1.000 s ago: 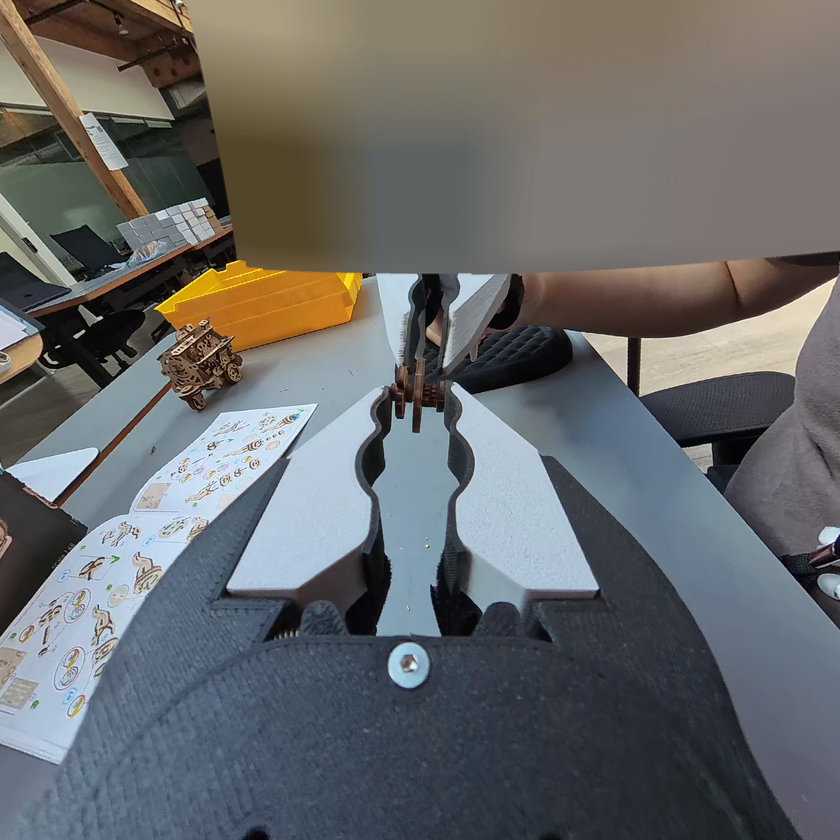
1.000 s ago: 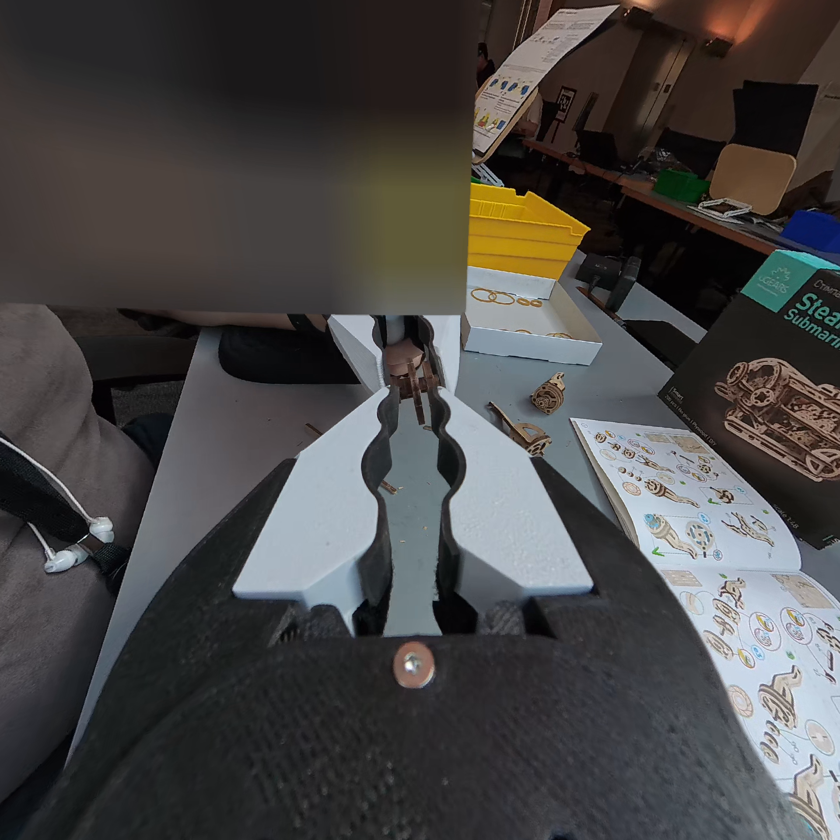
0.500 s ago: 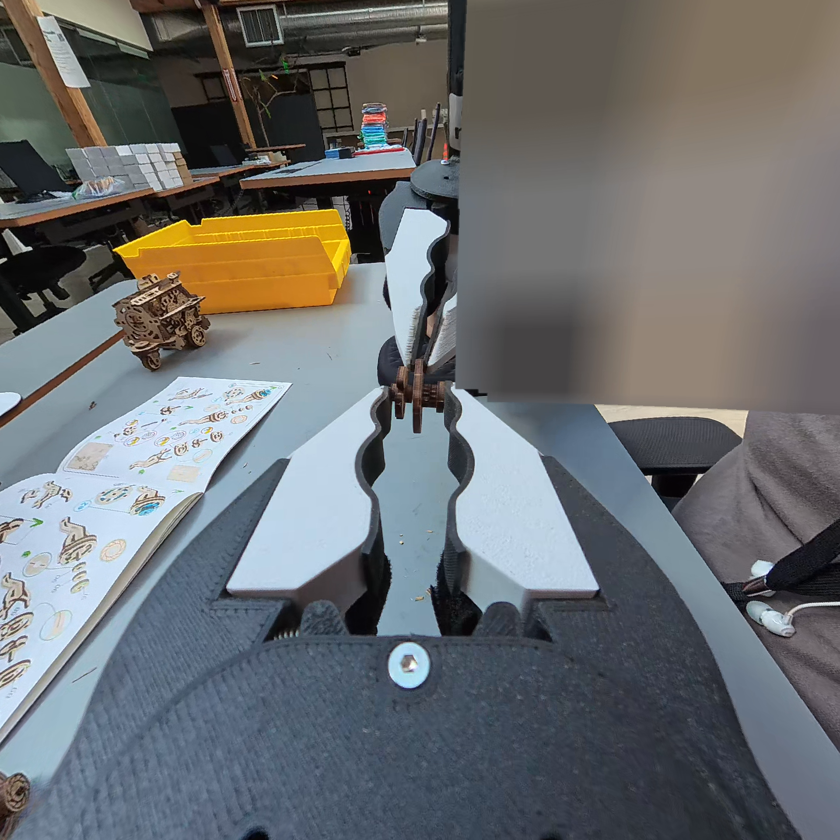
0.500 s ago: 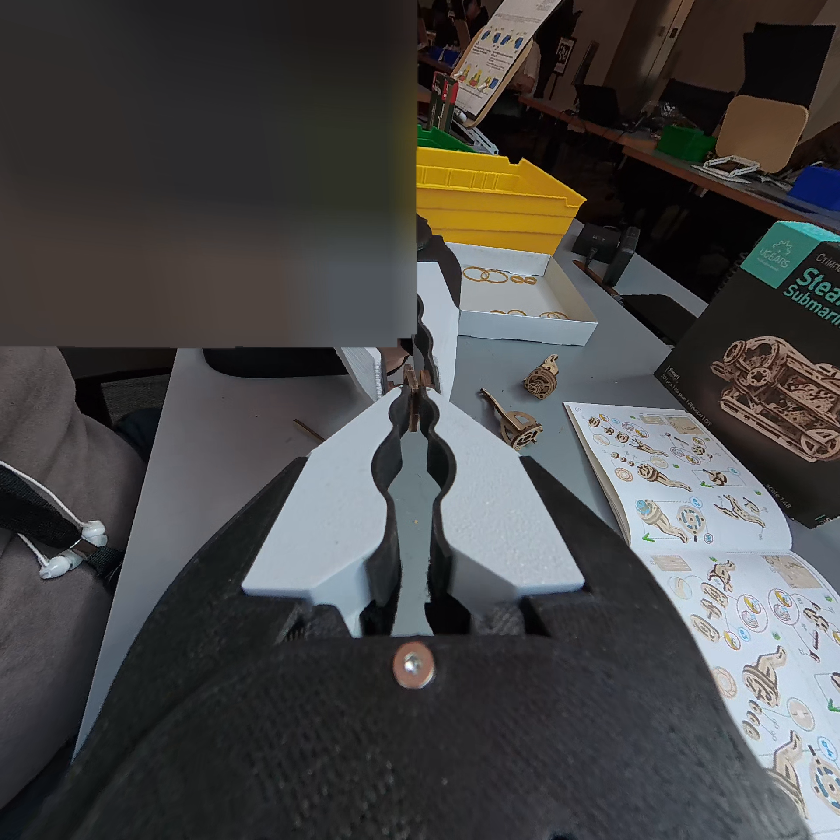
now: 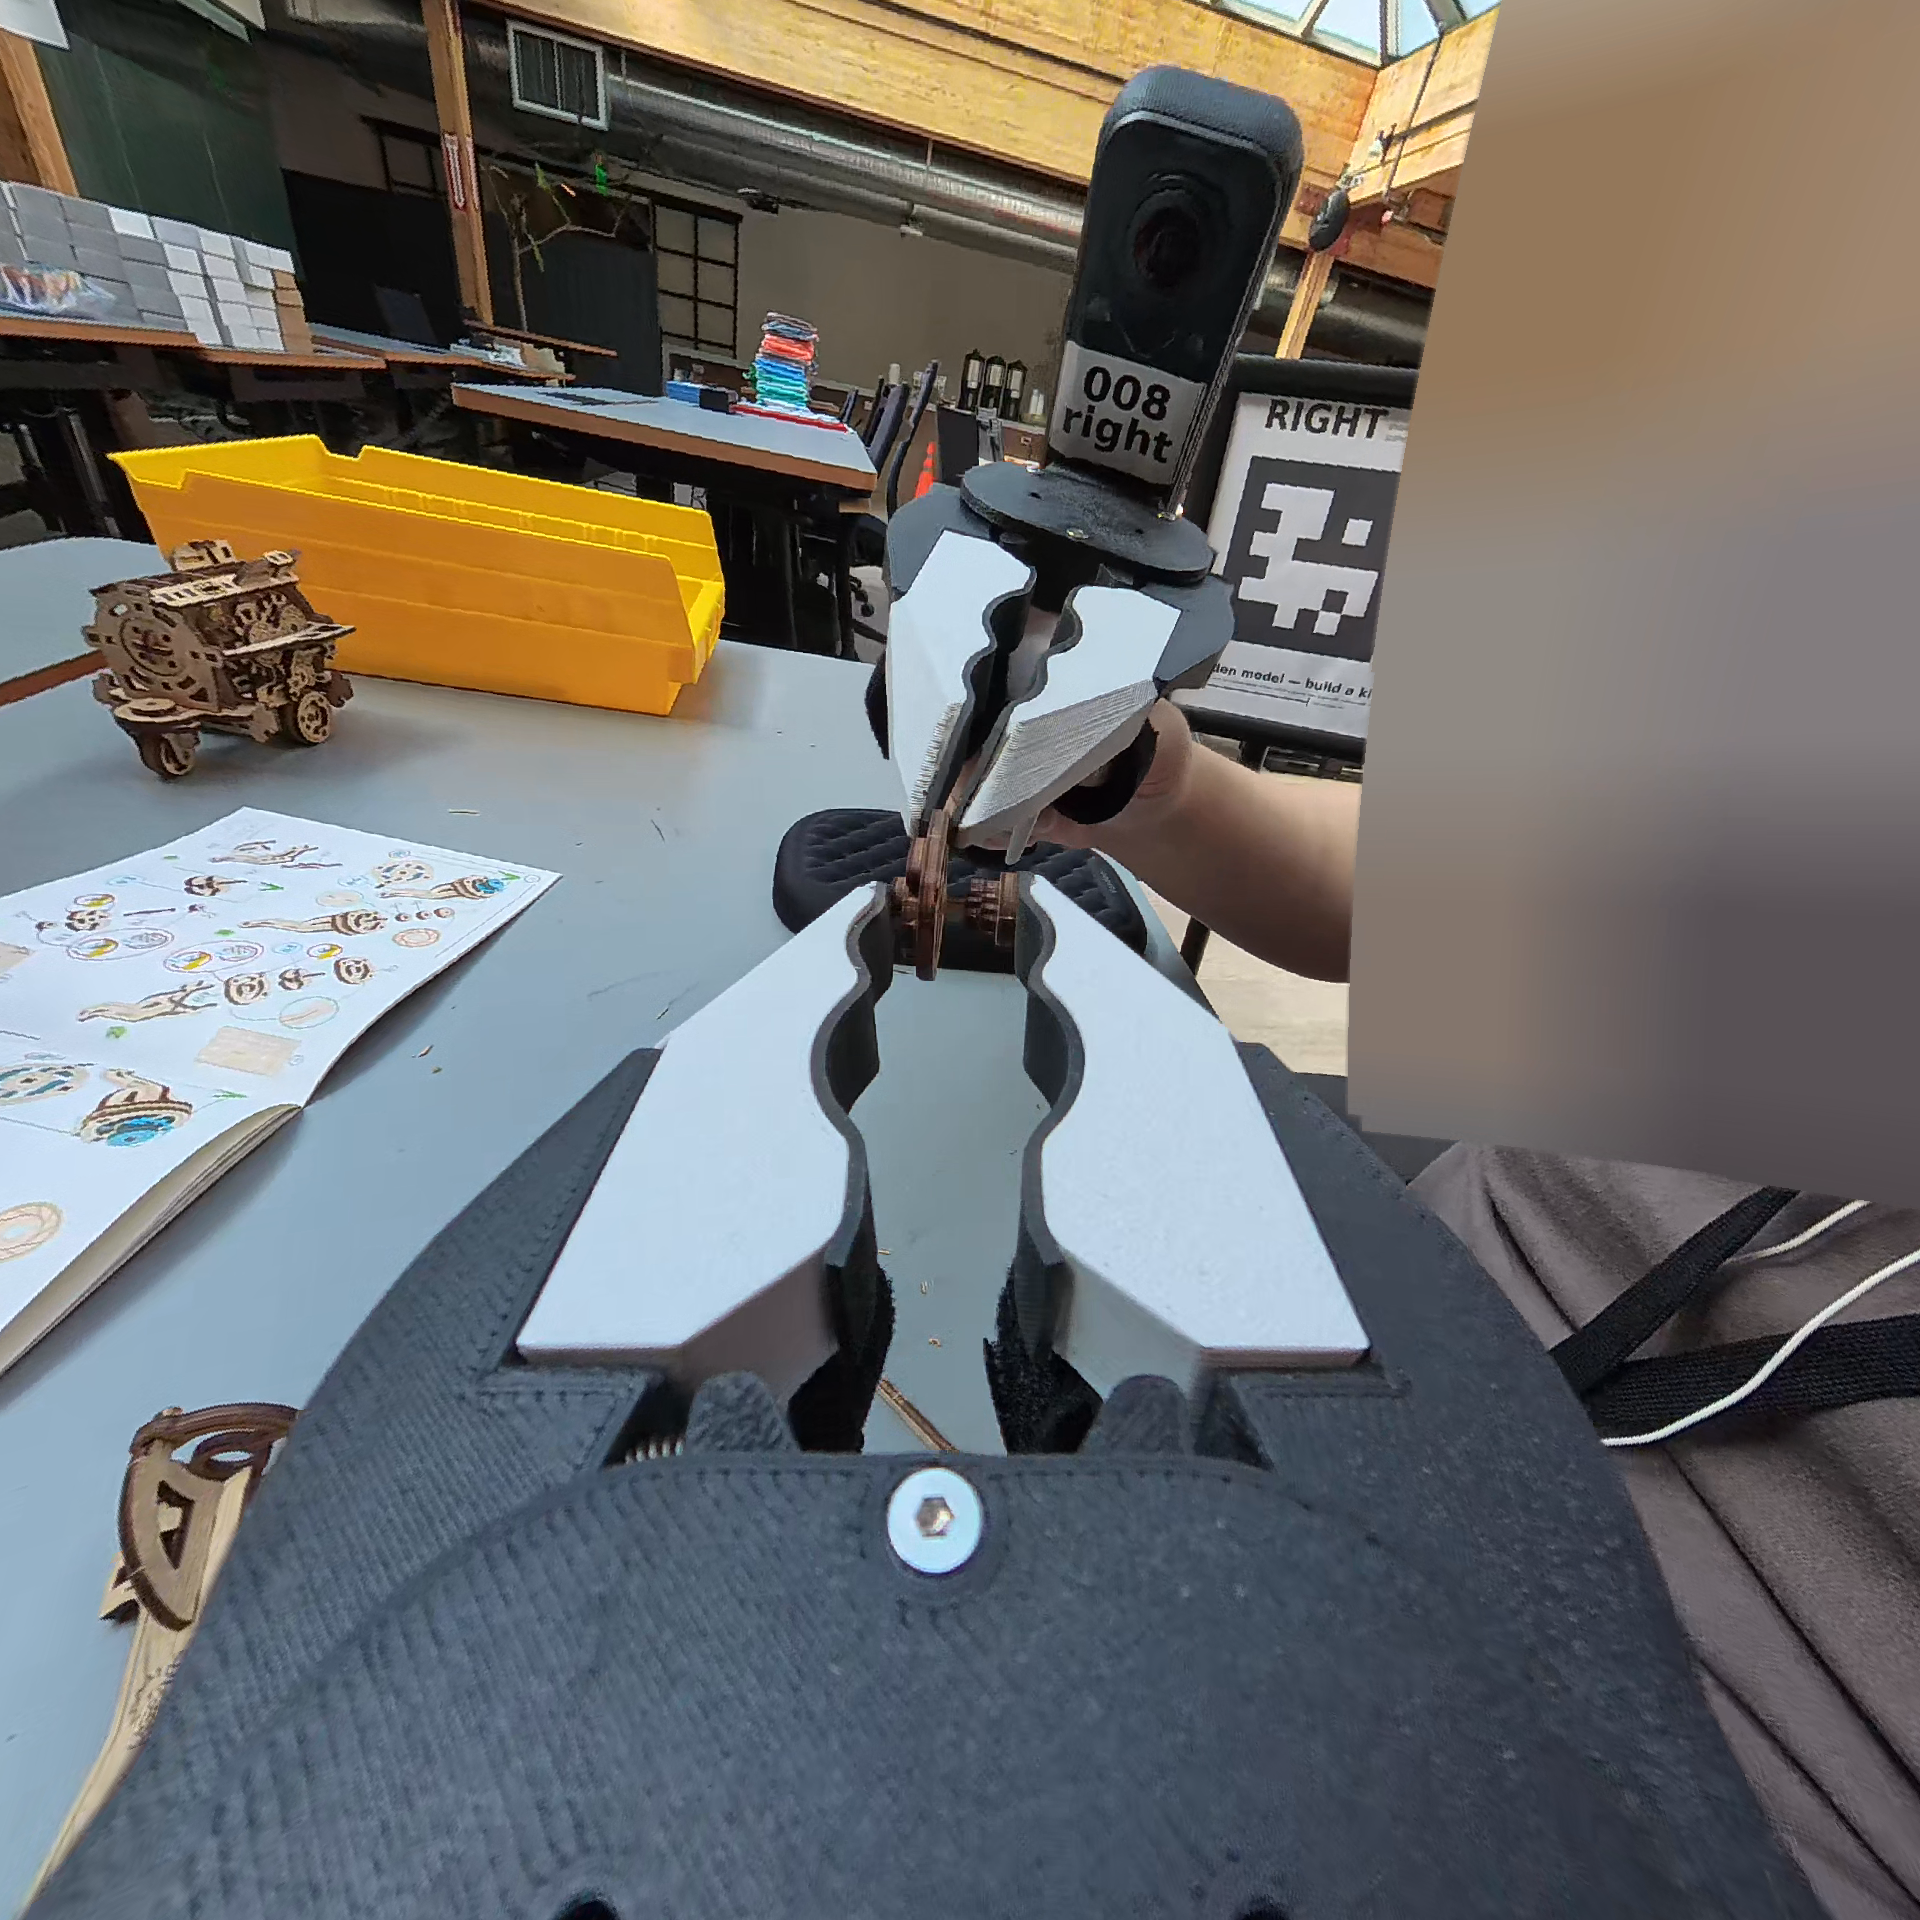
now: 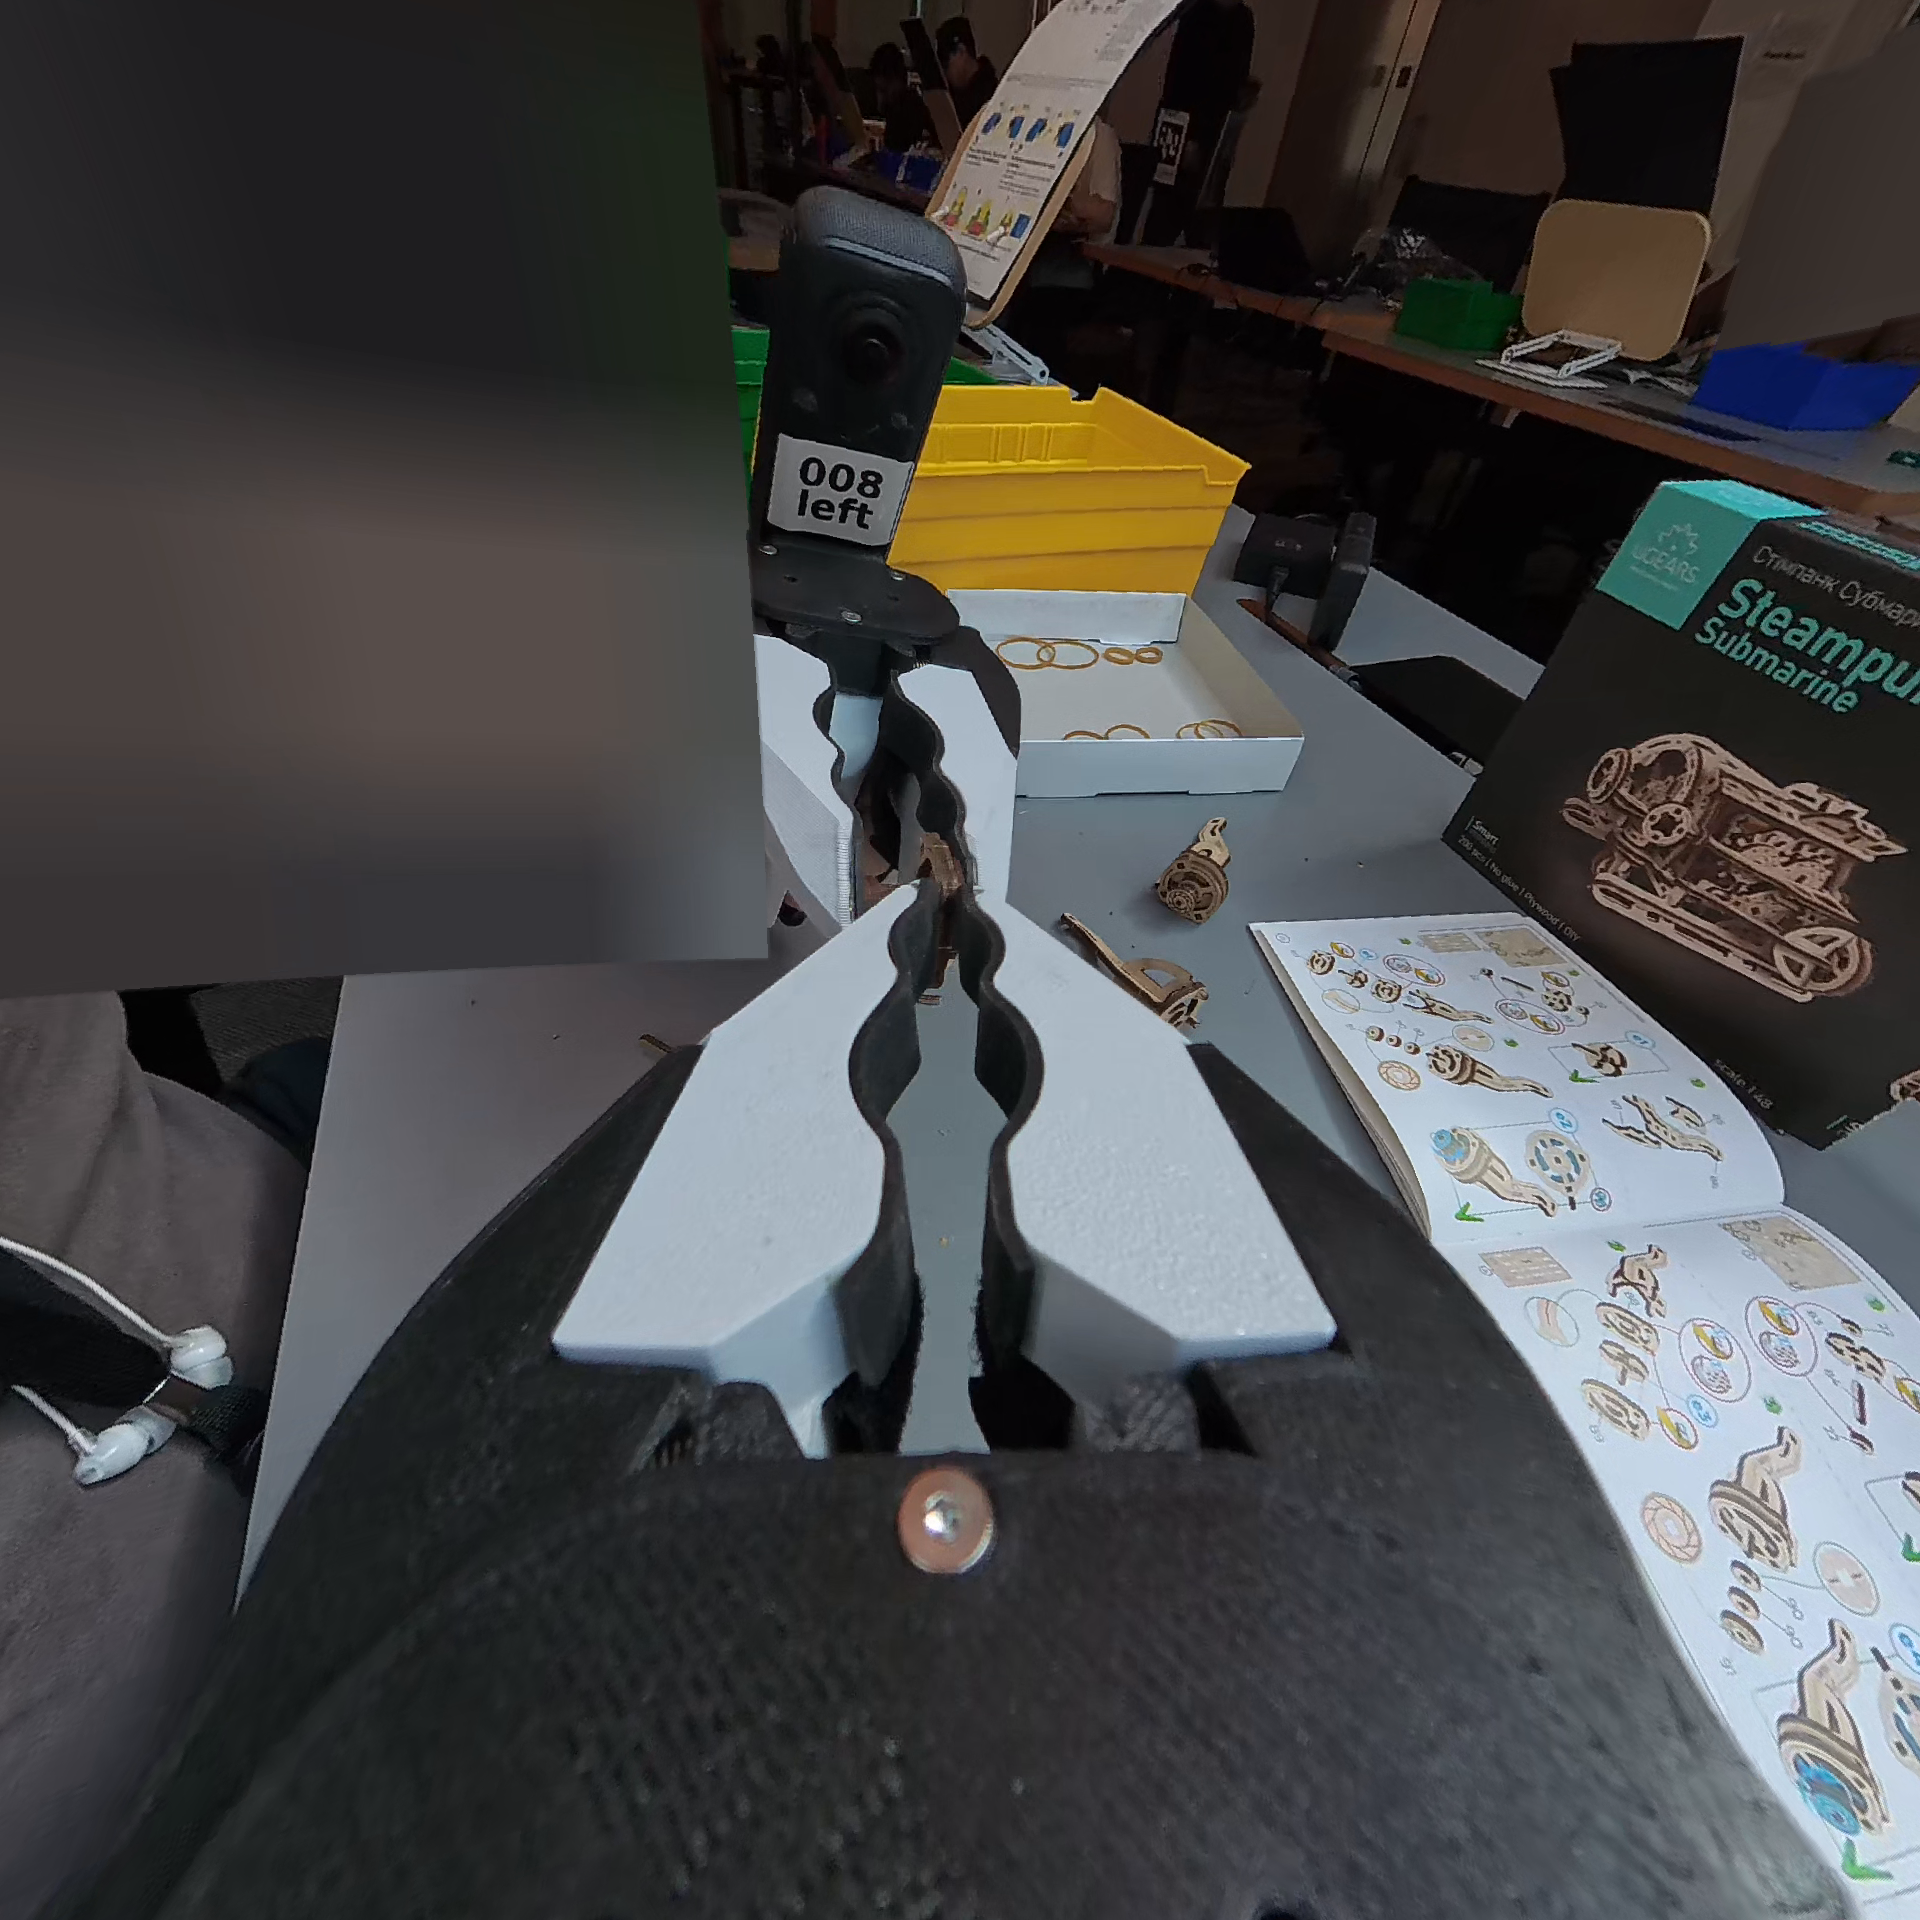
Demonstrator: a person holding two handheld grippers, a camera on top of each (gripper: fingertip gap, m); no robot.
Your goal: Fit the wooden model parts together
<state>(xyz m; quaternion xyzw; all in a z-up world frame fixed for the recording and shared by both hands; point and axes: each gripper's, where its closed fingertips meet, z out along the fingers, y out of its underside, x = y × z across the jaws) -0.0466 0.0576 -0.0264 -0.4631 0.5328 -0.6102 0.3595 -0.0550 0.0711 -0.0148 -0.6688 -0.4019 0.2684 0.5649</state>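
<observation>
While a small dark-brown wooden gear assembly (image 5: 951, 912) was clamped between the left gripper's (image 5: 951, 920) jaws above the grey surface (image 5: 644, 831), a thin flat wooden piece (image 6: 940, 914) was pinched in the right gripper's (image 6: 940, 920) jaws against it.

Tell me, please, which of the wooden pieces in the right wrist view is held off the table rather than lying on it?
The flat piece pinched in the right gripper. The barrel-shaped piece and the ring-ended arm lie loose on the table.
</observation>
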